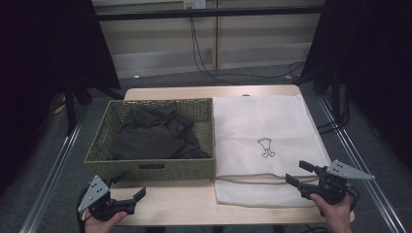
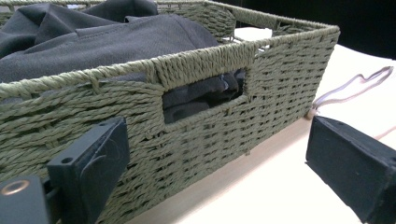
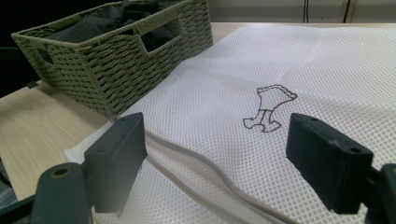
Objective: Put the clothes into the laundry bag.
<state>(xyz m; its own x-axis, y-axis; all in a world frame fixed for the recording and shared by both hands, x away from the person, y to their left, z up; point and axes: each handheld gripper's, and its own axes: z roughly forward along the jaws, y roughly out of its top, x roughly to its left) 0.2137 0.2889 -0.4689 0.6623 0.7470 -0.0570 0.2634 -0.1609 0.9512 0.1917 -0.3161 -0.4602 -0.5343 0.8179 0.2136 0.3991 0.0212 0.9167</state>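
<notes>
A: What is lying on the desk (image 1: 170, 199) from the high view?

B: A green woven basket (image 1: 151, 170) is sitting at about 10 o'clock from the desk's middle, holding a crumpled dark grey garment (image 1: 155, 133). Just beside it, toward 3 o'clock, a white mesh laundry bag (image 1: 265, 121) is lying flat, its edge touching or nearly touching the basket's side. A small black line drawing (image 1: 266, 147) is showing near the bag's middle.

A: And the tongs?

B: The left tongs (image 1: 127, 185) are hovering at 7 o'clock on the desk, just in front of the basket's near wall, jaws released and gripping nothing. In the left gripper view the jaws are standing wide apart, framing the basket's handle slot (image 2: 204, 95), through which the dark cloth is showing.

A: The right side?

B: The right tongs (image 1: 299, 173) are resting at 5 o'clock, over the near corner of the laundry bag, jaws spread and holding nothing. A person's hand (image 1: 335, 211) is gripping them from below. In the right gripper view the open jaws are straddling the bag's grey zipper line (image 3: 196, 161), with the drawing lying between them farther off and the basket standing at 11 o'clock.
</notes>
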